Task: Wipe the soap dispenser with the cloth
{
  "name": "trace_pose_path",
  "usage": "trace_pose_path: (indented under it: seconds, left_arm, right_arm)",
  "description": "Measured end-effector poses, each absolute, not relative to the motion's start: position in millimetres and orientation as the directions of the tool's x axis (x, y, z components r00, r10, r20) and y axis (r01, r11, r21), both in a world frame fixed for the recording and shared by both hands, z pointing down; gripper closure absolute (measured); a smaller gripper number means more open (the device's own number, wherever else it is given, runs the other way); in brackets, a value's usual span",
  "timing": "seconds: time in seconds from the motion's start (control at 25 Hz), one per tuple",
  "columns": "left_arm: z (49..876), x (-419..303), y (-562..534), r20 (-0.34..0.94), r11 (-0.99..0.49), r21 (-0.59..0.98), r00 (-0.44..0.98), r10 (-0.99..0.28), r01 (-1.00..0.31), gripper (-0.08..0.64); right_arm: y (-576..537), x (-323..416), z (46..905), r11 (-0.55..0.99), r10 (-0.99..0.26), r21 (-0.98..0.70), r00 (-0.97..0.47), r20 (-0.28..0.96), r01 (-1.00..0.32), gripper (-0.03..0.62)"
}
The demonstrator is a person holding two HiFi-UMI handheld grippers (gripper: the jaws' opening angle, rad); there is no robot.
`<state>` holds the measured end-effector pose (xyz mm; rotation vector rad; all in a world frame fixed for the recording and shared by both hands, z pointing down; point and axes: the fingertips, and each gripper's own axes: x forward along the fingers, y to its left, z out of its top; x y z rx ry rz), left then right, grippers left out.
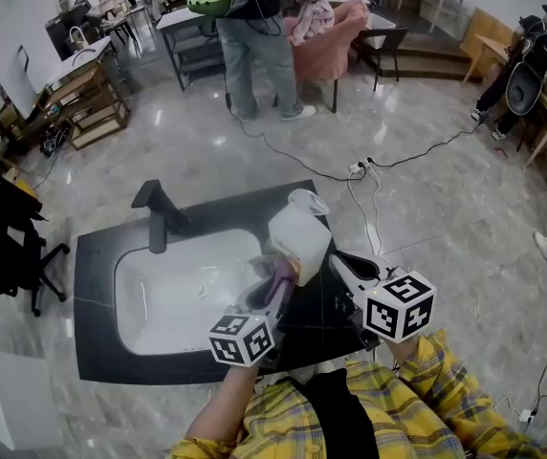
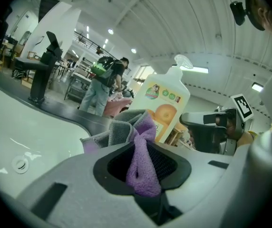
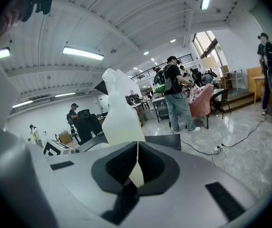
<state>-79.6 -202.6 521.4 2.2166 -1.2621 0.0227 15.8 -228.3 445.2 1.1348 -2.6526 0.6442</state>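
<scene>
Clamping a bunched purple-and-grey cloth [image 2: 144, 137], left gripper [image 2: 148, 167] sits low, just beside the soap dispenser [image 2: 167, 106], which stands on the dark counter [image 1: 101, 256] at the basin's right edge. Right gripper [image 3: 137, 167] is closed on nothing, tips near the bottle's other side; contact unclear. Step judged: wipe beginning. Next calls for pressing cloth to the bottle wall and stroking along it, right jaws bracing against tipping.

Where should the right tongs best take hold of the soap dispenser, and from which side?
Probably the narrow neck under the pump, from the right. The body of the dispenser looks too wide, and the cloth in the left tongs is at its left. The right tongs are shut; open them first.
</scene>
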Motion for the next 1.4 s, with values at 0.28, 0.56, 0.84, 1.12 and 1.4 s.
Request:
trace_pose_path:
  seconds: [0.28, 0.56, 0.84, 1.12, 1.4]
  left_arm:
    - [533, -78, -203, 0.303, -0.391, 0.503, 0.58, -0.756, -0.771, 0.494]
    - [546, -74, -198, 0.359, -0.388, 0.483, 0.581, -0.731, -0.785, 0.494]
    - [554, -69, -193, 0.424, -0.409, 0.419, 0.573, -0.701, -0.811, 0.494]
    - [530, -79, -173, 0.42, -0.427, 0.314, 0.528, -0.738, -0.848, 0.494]
    - [475, -94, -159, 0.298, -0.411, 0.336, 0.51, -0.807, -0.847, 0.494]
  right_arm:
    - [-228, 17, 447, 0.614, -0.641, -0.315, -0.69, 0.336, -0.724, 0.584]
    - [-222, 19, 447, 0.619, -0.637, -0.311, -0.692, 0.339, -0.721, 0.584]
    - [-217, 22, 442, 0.646, -0.623, -0.304, -0.714, 0.319, -0.7, 0.584]
    - [-223, 29, 406, 0.727, -0.603, -0.241, -0.765, 0.224, -0.643, 0.584]
    - [-238, 21, 369, 0.822, -0.536, -0.135, -0.832, 0.144, -0.553, 0.57]
